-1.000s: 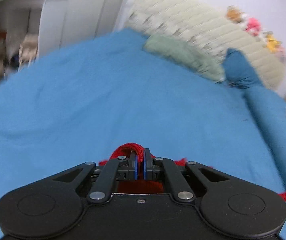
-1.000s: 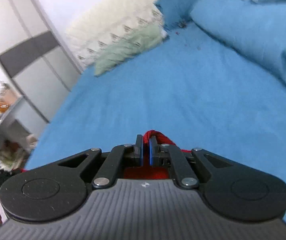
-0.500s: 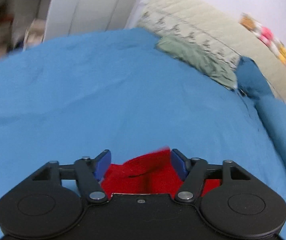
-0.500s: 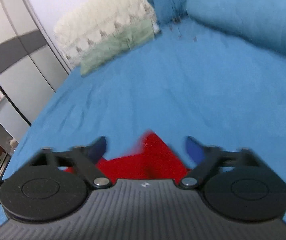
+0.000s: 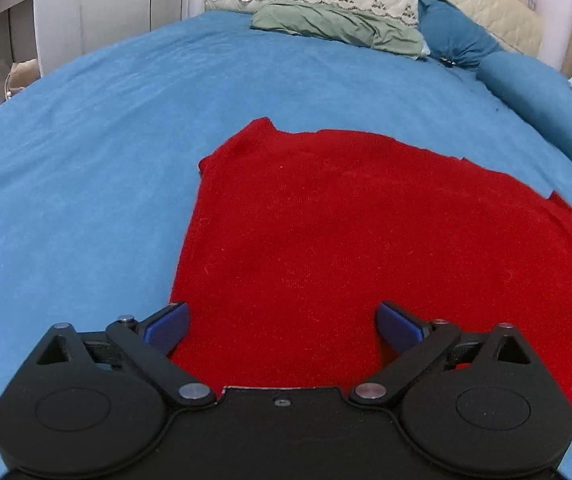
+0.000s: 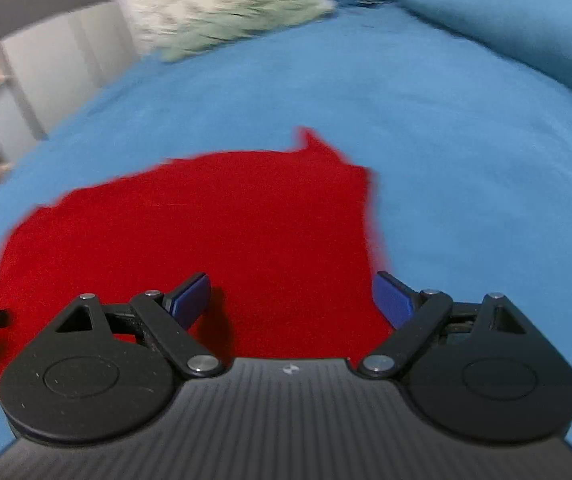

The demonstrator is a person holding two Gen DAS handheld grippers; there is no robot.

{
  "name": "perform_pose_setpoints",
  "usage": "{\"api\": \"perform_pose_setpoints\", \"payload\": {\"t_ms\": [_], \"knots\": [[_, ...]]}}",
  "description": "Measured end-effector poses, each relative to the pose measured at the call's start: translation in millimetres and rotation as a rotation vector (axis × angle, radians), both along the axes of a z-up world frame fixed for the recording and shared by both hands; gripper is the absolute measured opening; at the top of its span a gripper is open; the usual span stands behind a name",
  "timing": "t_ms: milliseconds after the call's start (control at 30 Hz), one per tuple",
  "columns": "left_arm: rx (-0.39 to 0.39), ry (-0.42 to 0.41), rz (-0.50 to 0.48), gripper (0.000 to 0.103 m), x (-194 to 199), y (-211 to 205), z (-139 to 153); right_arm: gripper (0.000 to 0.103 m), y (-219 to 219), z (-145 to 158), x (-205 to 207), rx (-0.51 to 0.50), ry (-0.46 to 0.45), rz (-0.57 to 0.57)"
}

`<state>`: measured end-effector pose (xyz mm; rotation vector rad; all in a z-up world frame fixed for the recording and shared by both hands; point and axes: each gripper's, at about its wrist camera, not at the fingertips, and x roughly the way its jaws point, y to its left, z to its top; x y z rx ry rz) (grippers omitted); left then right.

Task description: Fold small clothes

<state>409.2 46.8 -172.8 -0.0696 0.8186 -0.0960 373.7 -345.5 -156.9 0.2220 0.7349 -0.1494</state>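
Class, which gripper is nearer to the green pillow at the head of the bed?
Left. The left gripper hangs over the red garment's edge on the green pillow's side; the right gripper hangs over the opposite edge. Both are open.

No readable text, label, brand, number or sign anywhere in either wrist view.

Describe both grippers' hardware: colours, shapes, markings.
The left gripper has a smooth matte black body, two round lobes with embossed circles, black linkage arms on silver rivets, and blue pads on the fingers. The right gripper has the same linkages and blue fingers, but its centre plate is grey, ribbed, with a small white mark. No cables, hands or sleeves are visible.
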Motion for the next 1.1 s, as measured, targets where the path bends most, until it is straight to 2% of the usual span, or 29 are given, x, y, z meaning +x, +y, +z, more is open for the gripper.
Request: {"api": "perform_pose_setpoints", "payload": {"t_ms": [33, 167, 367, 533, 667, 767, 867, 967, 1067, 1100], "knots": [[0.014, 0.003, -0.001, 0.102, -0.3, -1.8, 1.2, 0.103, -7.1, -2.7, -1.8, -0.001, 0.014, -0.029], [0.070, -0.019, -0.013, 0.101, -10.2, -6.3, 15.4, 0.102, -23.0, 6.0, -18.7, 0.125, -0.043, -0.071], [0.084, -0.109, -0.076, 0.101, -49.1, -37.5, 62.3, 0.102, -40.7, 54.5, -48.3, 0.051, -0.148, -0.058], [0.036, -0.136, -0.145, 0.101, -63.2, -74.4, 90.1, 0.102, -49.3, 72.0, -76.6, 0.055, -0.116, -0.041], [0.014, -0.130, -0.174, 0.101, -59.9, -108.8, 95.4, 0.102, -43.1, 61.7, -92.4, 0.058, -0.068, -0.041], [0.014, -0.098, -0.194, 0.101, -51.5, -130.0, 91.6, 0.102, -33.4, 44.9, -102.8, 0.117, -0.056, -0.045], [0.003, -0.057, -0.165, 0.101, -40.7, -136.2, 76.3, 0.102, -22.1, 25.6, -111.1, 0.185, -0.042, -0.089], [0.036, -0.035, -0.142, 0.101, -33.5, -136.4, 62.7, 0.101, -9.0, 7.4, -116.1, 0.224, -0.028, -0.180], [0.070, -0.024, -0.136, 0.101, -29.1, -132.7, 50.7, 0.100, 3.5, 0.5, -119.8, 0.230, -0.071, -0.236], [0.078, -0.021, -0.133, 0.101, -27.7, -130.6, 47.4, 0.094, 6.9, 0.2, -118.5, 0.229, -0.088, -0.240]]}}
